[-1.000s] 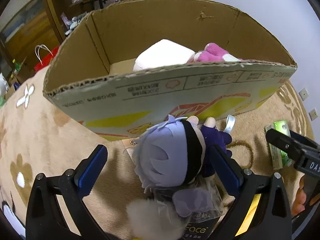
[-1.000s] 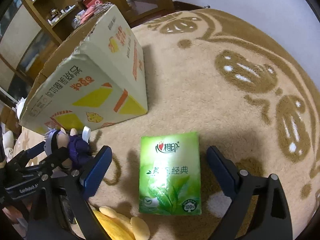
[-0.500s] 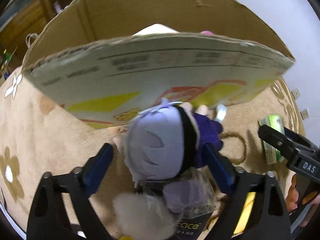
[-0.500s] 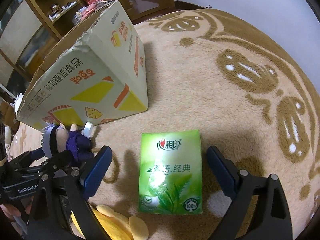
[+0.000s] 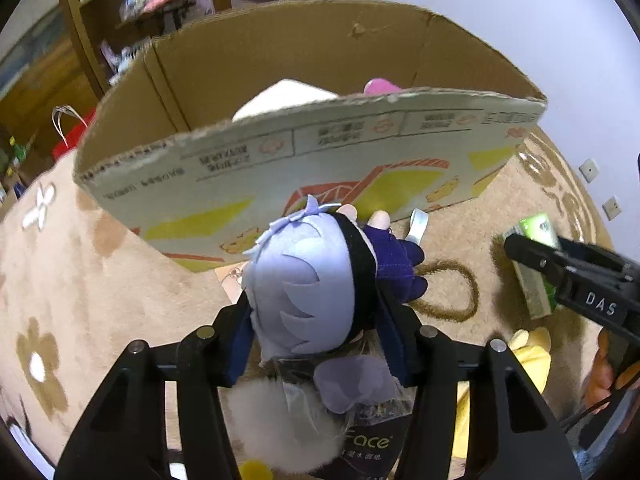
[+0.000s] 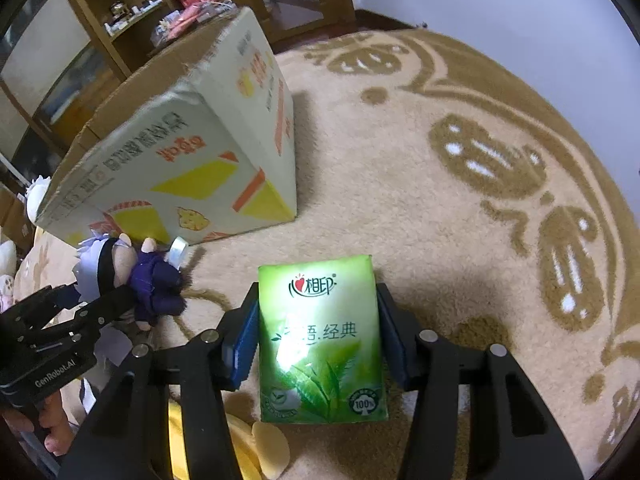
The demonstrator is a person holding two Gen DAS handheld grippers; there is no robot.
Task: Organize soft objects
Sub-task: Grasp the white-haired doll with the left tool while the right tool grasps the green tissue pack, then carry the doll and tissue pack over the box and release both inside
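My left gripper is shut on a plush doll with lavender hair and a dark purple outfit, held just in front of the cardboard box. The doll also shows in the right wrist view. My right gripper is shut on a green tissue pack on the carpet. The box holds a white soft block and a pink plush.
A beige patterned carpet covers the floor. A white fluffy item, a dark packet and a yellow plush lie near the grippers. Wooden shelves stand behind the box. A wall is on the right.
Both grippers have closed: the left on the doll, the right on the tissue pack. The left gripper has risen a little, so the inside of the box shows again.
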